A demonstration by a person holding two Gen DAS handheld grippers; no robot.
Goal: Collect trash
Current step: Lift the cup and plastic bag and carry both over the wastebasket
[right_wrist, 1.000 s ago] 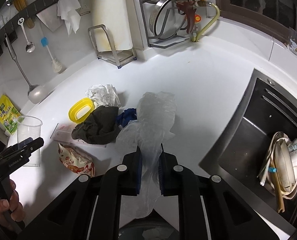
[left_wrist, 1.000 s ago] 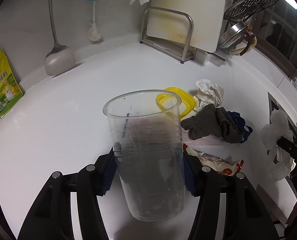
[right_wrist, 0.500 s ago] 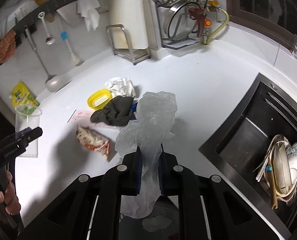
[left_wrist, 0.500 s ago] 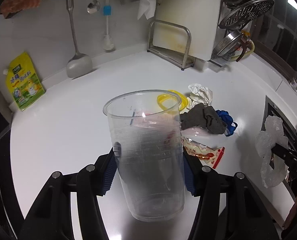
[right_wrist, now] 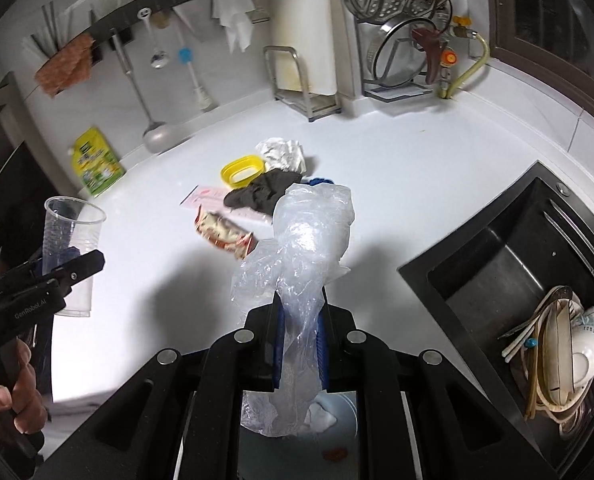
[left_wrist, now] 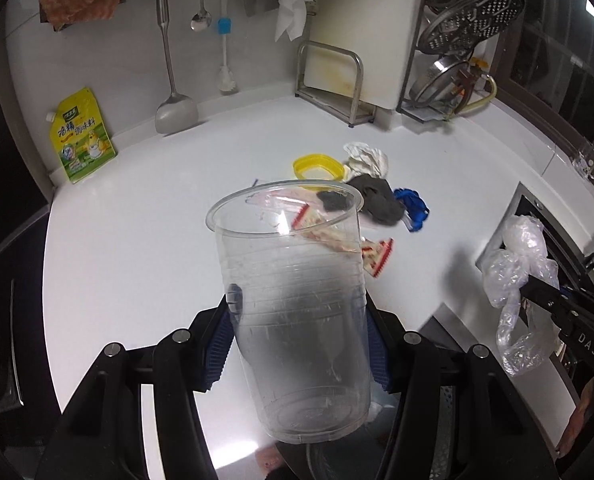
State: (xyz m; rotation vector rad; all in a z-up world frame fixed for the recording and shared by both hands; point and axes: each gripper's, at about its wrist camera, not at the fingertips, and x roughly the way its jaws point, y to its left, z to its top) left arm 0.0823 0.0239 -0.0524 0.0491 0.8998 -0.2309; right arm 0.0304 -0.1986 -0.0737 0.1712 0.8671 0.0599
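Note:
My left gripper is shut on a clear plastic cup and holds it upright, lifted off the white counter; the cup also shows in the right wrist view. My right gripper is shut on a crumpled clear plastic bag, which also shows in the left wrist view. Below it I see a pale bin with a white wad inside. On the counter lie a red snack wrapper, a dark cloth, crumpled paper, a yellow lid and a blue item.
A dark sink with dishes is at the right. A cutting board rack, pot rack, hanging utensils and a yellow pouch line the back wall. A dark stove edge lies at the left.
Both grippers have pulled up and back from the counter with the cup and the bag. The trash pile looks farther away, and a bin has come into view beneath the grippers.

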